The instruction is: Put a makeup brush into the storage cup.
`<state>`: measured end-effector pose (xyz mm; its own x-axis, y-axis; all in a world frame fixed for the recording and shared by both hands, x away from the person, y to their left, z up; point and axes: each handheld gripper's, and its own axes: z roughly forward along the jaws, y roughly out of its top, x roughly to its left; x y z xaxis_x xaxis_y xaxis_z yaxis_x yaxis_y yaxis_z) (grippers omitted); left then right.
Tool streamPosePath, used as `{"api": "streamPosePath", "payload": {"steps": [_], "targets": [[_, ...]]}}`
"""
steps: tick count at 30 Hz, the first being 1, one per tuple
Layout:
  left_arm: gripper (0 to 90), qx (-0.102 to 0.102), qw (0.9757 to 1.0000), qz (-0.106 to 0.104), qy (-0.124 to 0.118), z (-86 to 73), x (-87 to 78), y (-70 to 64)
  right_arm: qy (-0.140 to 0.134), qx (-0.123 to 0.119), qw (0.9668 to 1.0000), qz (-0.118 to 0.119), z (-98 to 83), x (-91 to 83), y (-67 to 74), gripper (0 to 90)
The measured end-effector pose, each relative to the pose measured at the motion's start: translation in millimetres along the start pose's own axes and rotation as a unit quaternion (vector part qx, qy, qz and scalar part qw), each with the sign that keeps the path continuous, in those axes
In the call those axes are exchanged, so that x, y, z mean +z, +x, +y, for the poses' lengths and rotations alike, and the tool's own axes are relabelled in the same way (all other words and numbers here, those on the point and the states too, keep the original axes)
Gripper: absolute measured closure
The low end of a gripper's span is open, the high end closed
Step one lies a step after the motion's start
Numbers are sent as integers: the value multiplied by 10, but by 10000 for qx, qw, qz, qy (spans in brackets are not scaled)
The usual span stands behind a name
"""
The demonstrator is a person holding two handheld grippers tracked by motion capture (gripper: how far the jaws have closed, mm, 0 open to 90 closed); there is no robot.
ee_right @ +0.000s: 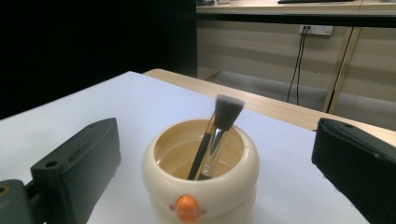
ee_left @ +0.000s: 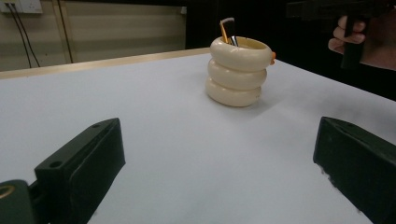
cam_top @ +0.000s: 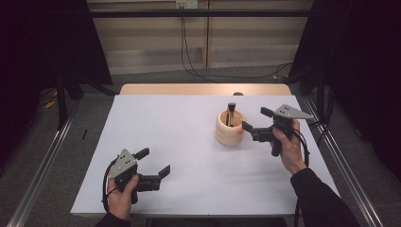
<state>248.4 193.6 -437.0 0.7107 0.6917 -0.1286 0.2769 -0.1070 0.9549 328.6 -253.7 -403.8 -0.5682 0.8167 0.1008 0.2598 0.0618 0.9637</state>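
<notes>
A: Where does the work stand right now?

B: The right tool [cam_top: 253, 124] hovers just beside the cream ribbed holder [cam_top: 230, 127], its jaws spread wide on either side of the rim. In the right gripper view, the makeup brush [ee_right: 219, 128] leans inside the holder [ee_right: 201, 182], bristles up, handle resting against the inner wall.

A: And the other hand?

B: The left tool [cam_top: 153, 163] sits low at the near left of the white desk [cam_top: 179, 142], well apart from the holder, jaws also spread and pinching nothing.

A: So what would make the next move go well?

B: I'd judge the brush is the target. Raise the right tool so the jaws straddle the metal ferrule, not the soft bristles, and line them up with the brush's tilt. Close gently, then lift along the lean so the handle doesn't drag on the rim.

A: Any risk?

B: The holder looks light. If a jaw clips the rim, it could tip or slide. The left tool could come in to steady the holder's side.
</notes>
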Motion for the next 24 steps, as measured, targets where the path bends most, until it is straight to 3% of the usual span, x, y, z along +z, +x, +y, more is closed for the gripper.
{"api": "streamPosePath", "payload": {"steps": [7, 24], "targets": [[15, 17, 10000, -53, -36, 6, -4, -12, 11, 26, 9999, -115, -64, -178, 48, 14], [15, -49, 9999, 94, -109, 6, -28, -32, -12, 176, 9994, -307, -226, -594, 150, 10]]}}
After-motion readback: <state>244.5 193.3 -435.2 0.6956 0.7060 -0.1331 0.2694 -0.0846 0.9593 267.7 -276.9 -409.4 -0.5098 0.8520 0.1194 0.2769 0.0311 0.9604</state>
